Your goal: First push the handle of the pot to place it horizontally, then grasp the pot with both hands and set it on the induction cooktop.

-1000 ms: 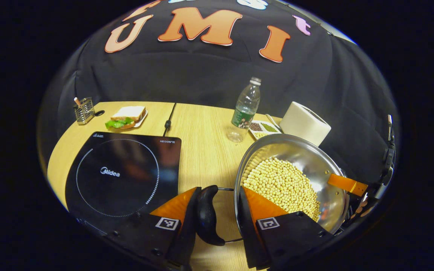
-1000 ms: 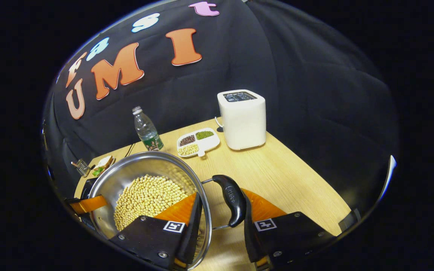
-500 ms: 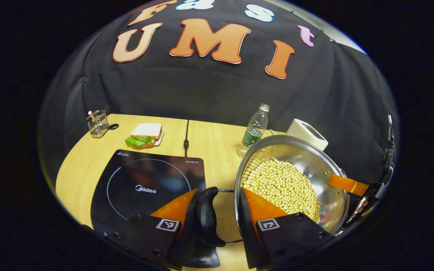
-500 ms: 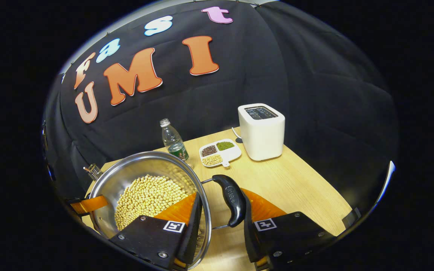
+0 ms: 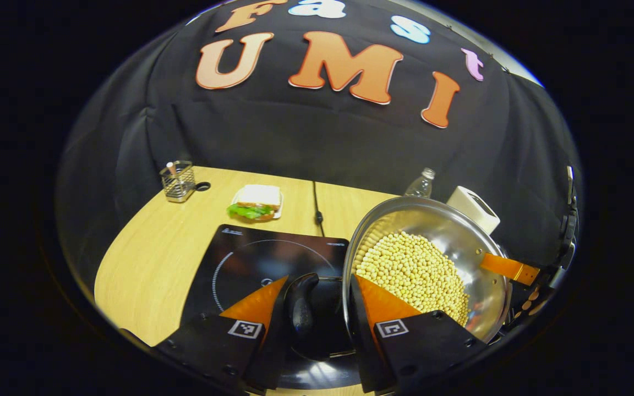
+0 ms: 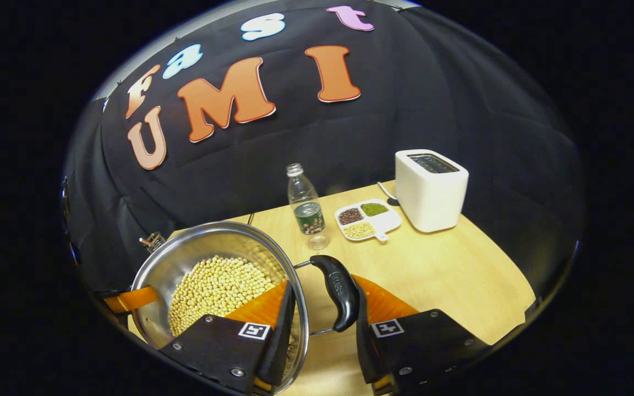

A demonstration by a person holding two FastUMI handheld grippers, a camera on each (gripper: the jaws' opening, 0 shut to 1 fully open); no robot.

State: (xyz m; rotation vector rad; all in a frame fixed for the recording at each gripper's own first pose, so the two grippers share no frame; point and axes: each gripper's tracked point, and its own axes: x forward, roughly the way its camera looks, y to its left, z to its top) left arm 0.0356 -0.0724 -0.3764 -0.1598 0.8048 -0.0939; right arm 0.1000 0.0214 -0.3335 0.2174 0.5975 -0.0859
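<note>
We have carried the pot [image 5: 432, 264] sideways: the induction cooktop [image 5: 251, 258] now lies directly beneath our left tongs [image 5: 317, 319]. Both left and right tongs [image 6: 325, 313] stay clenched across rim and handles, so lowering comes next.

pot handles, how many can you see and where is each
2. One handle sits on the pot side facing the induction cooktop, between the left gripper fingers; the other handle sits opposite, between the right gripper fingers.

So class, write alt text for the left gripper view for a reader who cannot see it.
The gripper straddles the rim of a steel pot of soybeans beside its handle, above a cooktop. Behind on the table: sandwich, bottle.
</note>
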